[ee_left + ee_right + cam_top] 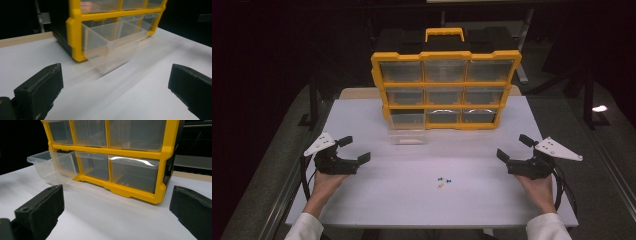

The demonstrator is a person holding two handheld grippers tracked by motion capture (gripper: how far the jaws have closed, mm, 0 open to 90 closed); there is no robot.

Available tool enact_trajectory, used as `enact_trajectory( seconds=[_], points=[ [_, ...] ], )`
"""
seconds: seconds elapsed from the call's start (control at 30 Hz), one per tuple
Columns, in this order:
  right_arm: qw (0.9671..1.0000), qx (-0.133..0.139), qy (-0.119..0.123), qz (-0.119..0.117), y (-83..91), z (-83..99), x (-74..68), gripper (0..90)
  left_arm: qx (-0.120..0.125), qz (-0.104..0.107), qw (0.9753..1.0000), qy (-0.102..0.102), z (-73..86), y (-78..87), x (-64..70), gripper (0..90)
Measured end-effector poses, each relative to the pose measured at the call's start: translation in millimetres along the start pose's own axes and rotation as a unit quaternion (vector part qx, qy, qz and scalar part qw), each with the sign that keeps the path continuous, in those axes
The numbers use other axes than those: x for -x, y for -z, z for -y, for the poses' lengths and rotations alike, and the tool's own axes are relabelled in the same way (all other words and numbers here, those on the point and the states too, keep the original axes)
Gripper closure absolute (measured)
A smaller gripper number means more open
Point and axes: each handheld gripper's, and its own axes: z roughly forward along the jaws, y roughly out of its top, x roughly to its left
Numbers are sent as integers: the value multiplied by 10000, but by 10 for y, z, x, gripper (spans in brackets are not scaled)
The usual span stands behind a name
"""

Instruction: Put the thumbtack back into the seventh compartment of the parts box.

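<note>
Jaws wide apart, empty on both grippers; keep level, bring drawer (pixel 112 47) front squarely between left jaws, then close gently.

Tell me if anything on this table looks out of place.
The bottom-left clear drawer sticks out of the yellow organizer while the others sit flush. A few small pins lie loose on the white table, outside any drawer.

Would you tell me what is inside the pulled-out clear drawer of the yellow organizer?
The pulled-out drawer looks empty; through its clear walls I see nothing but the white table. Its back end stays hidden inside the yellow organizer.
</note>
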Motion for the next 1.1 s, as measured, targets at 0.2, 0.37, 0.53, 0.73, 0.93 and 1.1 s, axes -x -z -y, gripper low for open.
enact_trajectory(
  seconds=[0.2,0.37,0.53,0.73,0.93,1.1],
  points=[
    [10000,25,39,52,10,-4,-4,0,-234,185,9994,-149,-91,-110,89,0],
    [9999,-66,83,85,-5,16,5,0,-348,455,9983,-62,-156,-213,105,0],
    [9999,-75,85,75,-13,18,2,0,-573,584,9966,-104,-181,-327,143,0],
    [9999,-88,80,60,-18,20,-7,0,-727,724,9947,-104,-212,-446,200,0],
    [9999,-107,75,45,-25,23,-13,0,-833,822,9930,-149,-253,-544,245,0],
    [9999,-115,79,37,-25,24,-16,0,-934,868,9914,-292,-301,-617,304,0]
  ],
)
